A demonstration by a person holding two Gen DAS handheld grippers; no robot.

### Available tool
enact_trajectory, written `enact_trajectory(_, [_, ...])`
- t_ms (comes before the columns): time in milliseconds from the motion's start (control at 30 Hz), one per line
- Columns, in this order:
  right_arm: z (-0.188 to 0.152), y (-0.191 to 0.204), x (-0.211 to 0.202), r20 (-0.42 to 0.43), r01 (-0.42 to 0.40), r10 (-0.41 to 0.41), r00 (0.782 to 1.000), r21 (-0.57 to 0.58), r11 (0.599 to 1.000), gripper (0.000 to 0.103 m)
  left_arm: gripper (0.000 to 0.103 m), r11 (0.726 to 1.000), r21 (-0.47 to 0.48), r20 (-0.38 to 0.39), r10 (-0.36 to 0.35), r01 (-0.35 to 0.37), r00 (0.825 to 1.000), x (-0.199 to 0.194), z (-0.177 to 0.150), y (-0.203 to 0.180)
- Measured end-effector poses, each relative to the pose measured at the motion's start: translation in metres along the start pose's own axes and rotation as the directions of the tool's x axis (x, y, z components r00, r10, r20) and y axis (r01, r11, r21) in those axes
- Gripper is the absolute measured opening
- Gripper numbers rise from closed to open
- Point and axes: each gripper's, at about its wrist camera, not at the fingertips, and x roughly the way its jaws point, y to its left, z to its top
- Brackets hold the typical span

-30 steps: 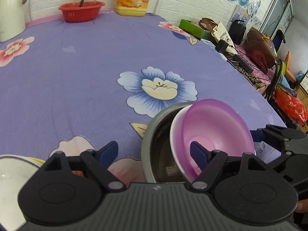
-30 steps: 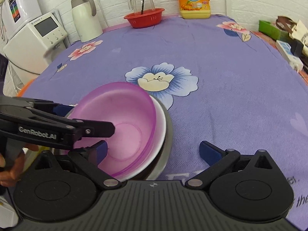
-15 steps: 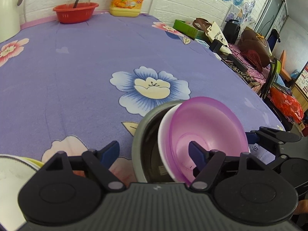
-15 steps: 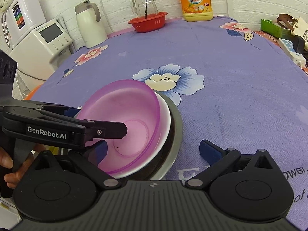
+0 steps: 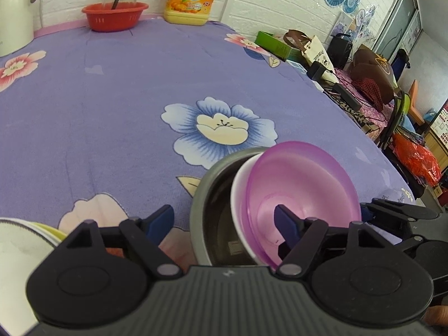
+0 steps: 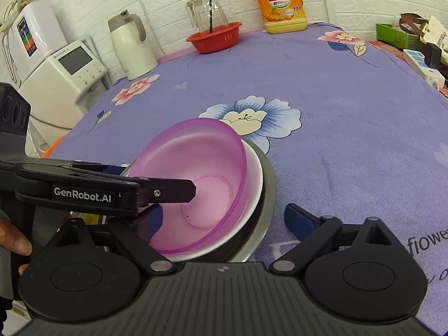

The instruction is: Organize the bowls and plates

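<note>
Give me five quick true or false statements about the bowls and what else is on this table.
1. The purple bowl sits tilted inside a white bowl. True.
2. Both rest in a metal bowl. True.
3. The red basket is beside the stacked bowls. False: it stands at the table's far edge.
4. The detergent bottle is green. False: it is yellow with an orange label.
5. A glass pitcher stands in the red basket. True.

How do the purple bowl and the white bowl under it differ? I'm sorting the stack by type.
The purple bowl is translucent; the white bowl is opaque. The purple bowl sits innermost with its inside in view, while the white bowl shows only as a rim around it. Both lie tilted, nested in the metal bowl.
</note>
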Motion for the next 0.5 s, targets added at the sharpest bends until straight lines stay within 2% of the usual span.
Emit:
enact_trajectory(100, [-0.006, 0.0, -0.008, 0.011, -0.028, 0.028, 1.0, 0.037, 0.999, 0.103, 0.065, 0.999, -0.02, -0.005, -0.037, 0.037, 0.999, -0.005, -0.003, 0.003])
enact_trajectory(133, [-0.008, 0.001, -0.008, 0.016, -0.032, 0.031, 0.999, 0.039, 0.999, 0.103, 0.058, 0.999, -0.016, -0.005, -0.033, 0.033, 0.999, -0.005, -0.004, 0.002])
enact_trajectory(300, [-0.005, 0.002, -0.002, 0.031, -0.034, 0.034, 0.999, 0.027, 0.999, 0.103, 0.052, 0.999, -0.029, 0.008, -0.019, 0.02, 1.0, -0.004, -0.005, 0.001])
enact_trajectory(400, [-0.008, 0.004, -0.004, 0.042, -0.04, 0.039, 0.998, 0.036, 0.999, 0.103, 0.046, 0.997, -0.071, 0.031, -0.006, 0.009, 0.999, -0.007, -0.01, -0.002])
enact_trajectory(467, [-0.01, 0.008, -0.005, 0.052, -0.018, 0.015, 0.999, 0.043, 0.999, 0.103, 0.046, 0.993, -0.105, 0.03, -0.047, 0.05, 0.998, -0.006, -0.012, -0.005])
enact_trajectory(500, [-0.011, 0.011, -0.006, 0.05, -0.009, 0.007, 0.999, 0.035, 0.999, 0.103, 0.046, 0.993, -0.108, 0.028, -0.036, 0.039, 0.999, -0.006, -0.012, -0.009])
